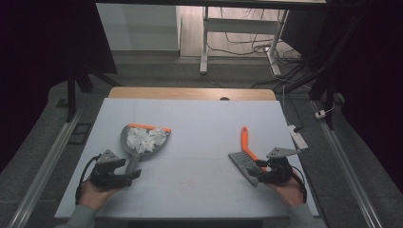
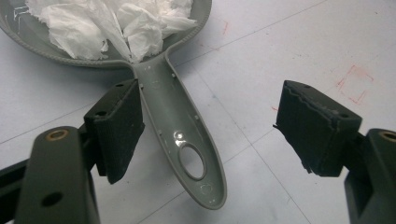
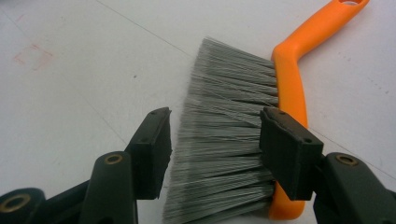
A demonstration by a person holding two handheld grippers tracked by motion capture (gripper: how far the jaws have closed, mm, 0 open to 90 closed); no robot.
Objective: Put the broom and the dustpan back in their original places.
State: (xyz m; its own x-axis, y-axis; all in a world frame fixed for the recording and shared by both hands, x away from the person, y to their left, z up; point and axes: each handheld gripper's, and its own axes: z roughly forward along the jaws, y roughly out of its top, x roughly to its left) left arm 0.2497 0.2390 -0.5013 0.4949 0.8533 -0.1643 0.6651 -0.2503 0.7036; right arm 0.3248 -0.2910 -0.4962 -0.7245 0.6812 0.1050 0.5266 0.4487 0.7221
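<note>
High view: grey dustpan [image 1: 142,140] lies left of centre on the white table [image 1: 199,123], crumpled white tissue [image 1: 145,138] in its pan. Left gripper [image 1: 124,175] sits at the handle's end, jaws spread wide, one pad [image 2: 119,128] beside the handle, not clamping it. Orange-handled brush [image 1: 247,154] lies at right. Right gripper [image 1: 259,172] is parted, jaws straddling the grey bristles [image 3: 229,135] without pinching them.
</note>
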